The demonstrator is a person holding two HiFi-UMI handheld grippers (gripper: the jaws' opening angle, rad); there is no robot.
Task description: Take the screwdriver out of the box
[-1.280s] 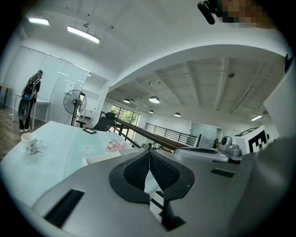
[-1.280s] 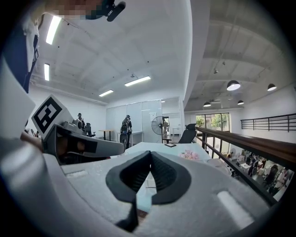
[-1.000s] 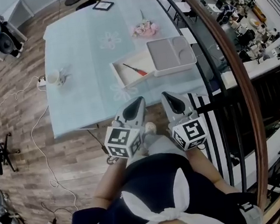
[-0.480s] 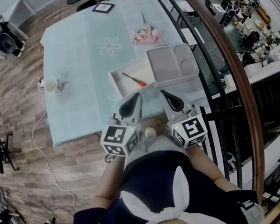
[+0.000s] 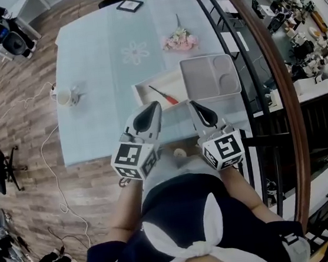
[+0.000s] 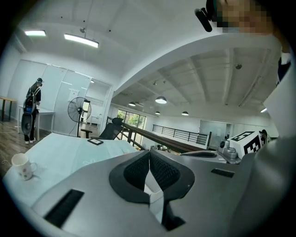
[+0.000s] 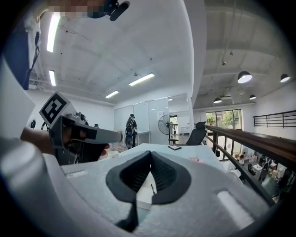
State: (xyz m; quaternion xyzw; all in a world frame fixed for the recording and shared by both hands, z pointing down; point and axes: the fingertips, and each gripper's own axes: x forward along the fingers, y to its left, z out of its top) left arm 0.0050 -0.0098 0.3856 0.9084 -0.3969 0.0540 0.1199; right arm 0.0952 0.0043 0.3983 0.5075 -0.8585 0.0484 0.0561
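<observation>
You stand at the near edge of the table (image 5: 92, 77) with a gripper in each hand, both held side by side and pointing across the pale blue cloth. The left gripper (image 5: 152, 106) has its jaws pressed together, pad against pad, with nothing between them. The right gripper (image 5: 194, 104) is likewise closed and empty. Just beyond their tips, close to the table's near right corner, sits the open white box (image 5: 142, 94). The screwdriver (image 5: 164, 94) lies flat inside it, set diagonally, its red handle toward the box's near right side. A grey lid (image 5: 209, 75) rests against the box on the side of the table's right edge. A white mug (image 5: 64, 97) stands at the left edge, a pink flower posy (image 5: 179, 39) lies toward the far right, and a small framed picture (image 5: 129, 6) sits at the far edge.
</observation>
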